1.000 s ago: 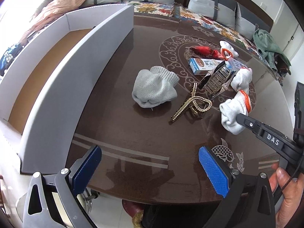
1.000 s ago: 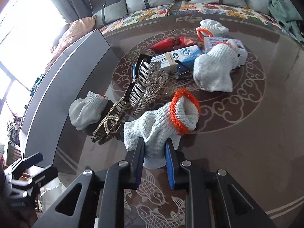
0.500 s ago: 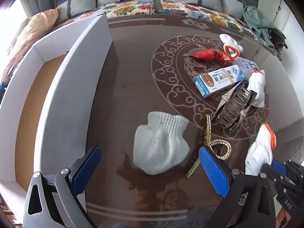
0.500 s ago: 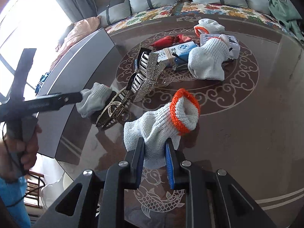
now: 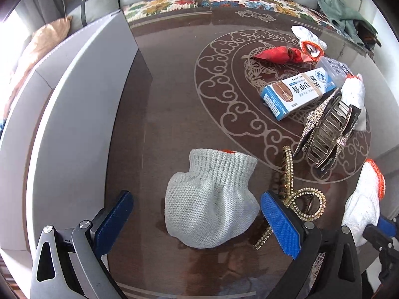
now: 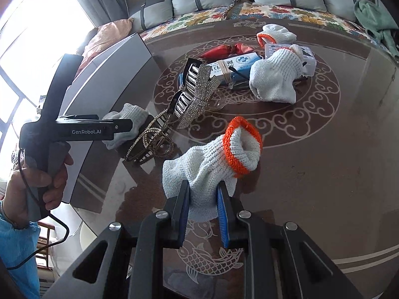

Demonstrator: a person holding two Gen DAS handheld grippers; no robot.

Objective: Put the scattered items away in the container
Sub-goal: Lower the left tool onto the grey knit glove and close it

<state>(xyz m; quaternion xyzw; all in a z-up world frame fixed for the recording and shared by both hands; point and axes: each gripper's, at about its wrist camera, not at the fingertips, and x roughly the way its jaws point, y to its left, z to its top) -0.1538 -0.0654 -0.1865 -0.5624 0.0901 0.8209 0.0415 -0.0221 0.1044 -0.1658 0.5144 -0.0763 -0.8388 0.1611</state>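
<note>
The right claw [image 6: 202, 200] was clamped on the lower end of a white knit glove with an orange cuff [image 6: 219, 157], holding it just above the dark patterned worktop [image 6: 324, 174]. The left claw [image 5: 197, 214] stood wide apart, its blue pads either side of a grey-white knit glove [image 5: 209, 199] lying on the worktop, not touching it. Just right of that glove lay a gold rhinestone hair clip [image 5: 299, 199]. The white container [image 5: 74, 114] stood along the worktop's left side, beside the grey-white glove.
</note>
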